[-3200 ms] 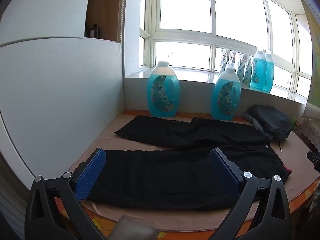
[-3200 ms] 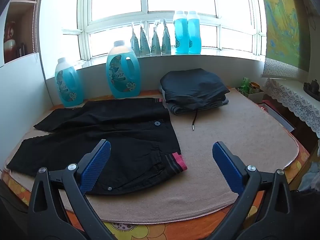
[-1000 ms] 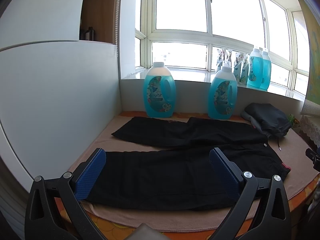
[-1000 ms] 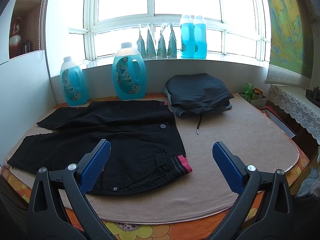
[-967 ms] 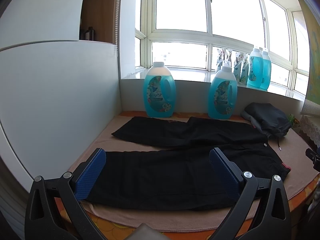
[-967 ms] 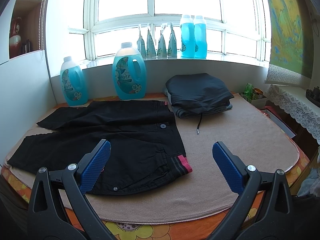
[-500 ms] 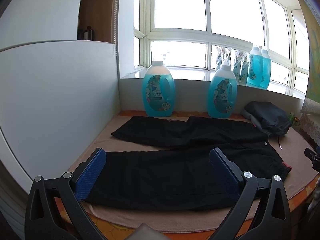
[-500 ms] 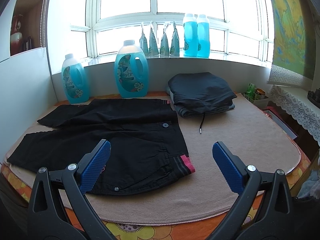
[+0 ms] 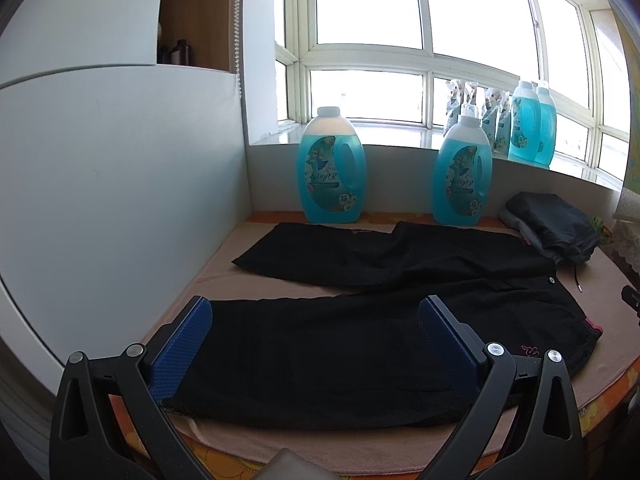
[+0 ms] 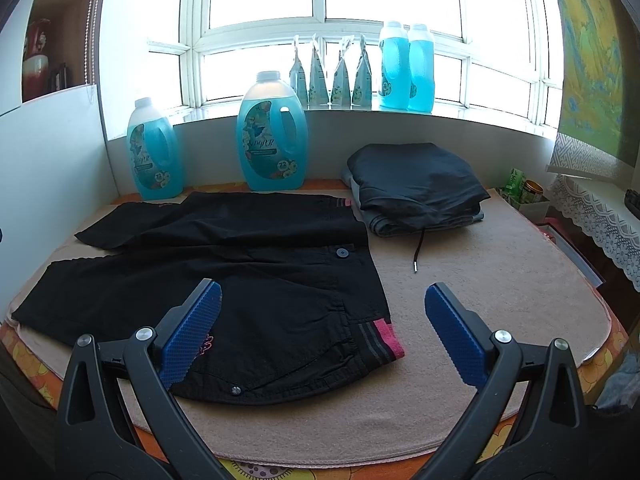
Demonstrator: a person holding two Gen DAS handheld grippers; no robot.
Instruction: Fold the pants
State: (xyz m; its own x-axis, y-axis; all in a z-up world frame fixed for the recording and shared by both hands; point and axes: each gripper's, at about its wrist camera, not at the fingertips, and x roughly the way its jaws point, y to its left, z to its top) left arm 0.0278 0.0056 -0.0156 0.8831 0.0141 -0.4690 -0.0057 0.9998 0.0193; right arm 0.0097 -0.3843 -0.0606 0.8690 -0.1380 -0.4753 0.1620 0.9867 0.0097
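Black pants (image 9: 360, 320) (image 10: 256, 272) lie spread flat on a beige mat (image 10: 480, 280), legs apart and pointing left, waistband with a pink stripe to the right. In the left wrist view my left gripper (image 9: 316, 340) hovers open over the near leg, close to the front edge. In the right wrist view my right gripper (image 10: 320, 332) stands open above the waistband's near corner. Neither holds anything.
Two blue detergent jugs (image 9: 331, 168) (image 10: 272, 148) stand behind the pants by the sill. A folded dark garment stack (image 10: 416, 184) with a dangling drawstring lies at the back right. A white panel (image 9: 120, 200) walls the left side. Bare mat (image 10: 500, 300) lies right of the waistband.
Both grippers have drifted slightly, so the scene shifts a little in each view. The pants lie unmoved and both grippers stay open.
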